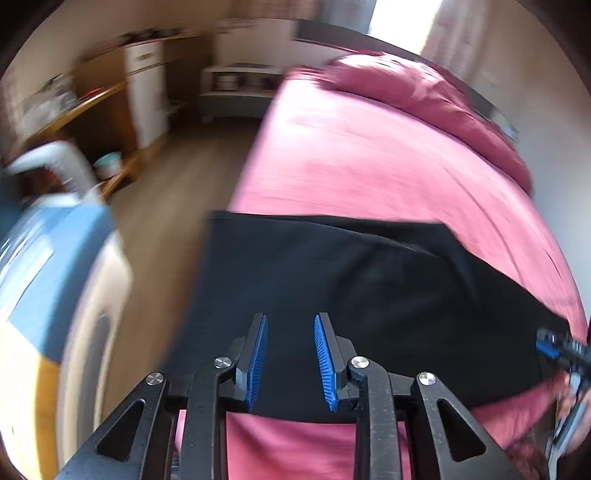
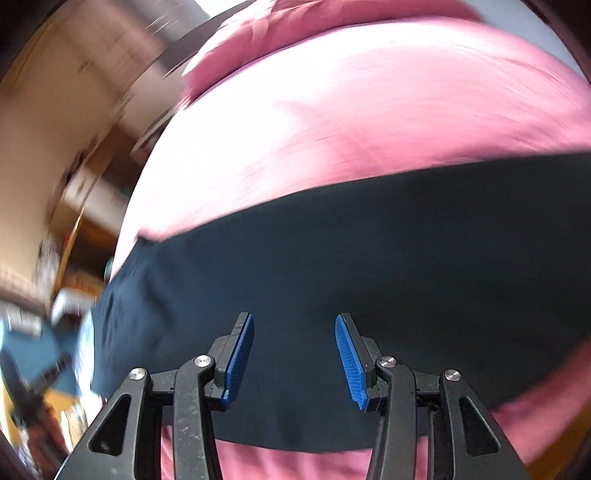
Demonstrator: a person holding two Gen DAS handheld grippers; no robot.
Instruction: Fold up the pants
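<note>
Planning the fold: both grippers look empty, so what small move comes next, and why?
Probably lower the left gripper onto the near edge of the black pants and grip: both sets of fingers stand open and empty, and the pants lie flat on the pink bedspread.

Daylight is pouring in from a window beyond the head of the pink bed, blowing out to pure white. Glare is washing the bedspread pale just above the black pants in the right wrist view. Motion blur is smearing the furniture and floor left of the bed. Fisheye distortion is bending the bed's edges, and dark vignetting is ringing both pictures.
</note>
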